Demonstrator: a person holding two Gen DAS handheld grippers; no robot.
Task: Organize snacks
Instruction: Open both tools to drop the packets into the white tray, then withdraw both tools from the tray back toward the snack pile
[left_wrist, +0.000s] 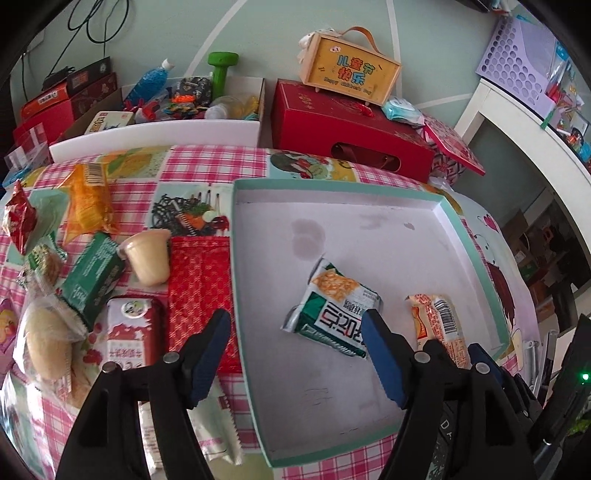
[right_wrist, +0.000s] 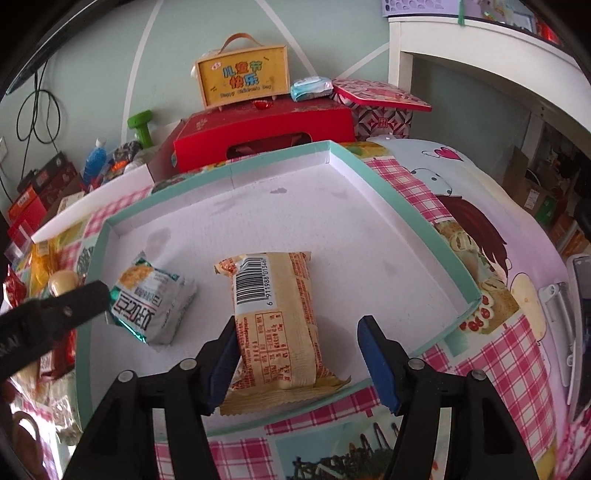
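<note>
The teal-rimmed tray lies mostly bare toward its far wall, holding the tan snack pack near its front rim between the right gripper's parted jaws, the green-white packet left, beside the empty, open left gripper.

Mint-rimmed white tray, pink-checked tablecloth

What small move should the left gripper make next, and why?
Probably swing the open left gripper left toward the snacks outside the tray, such as the red carton. The green-white packet and orange packet already lie inside, released.
</note>
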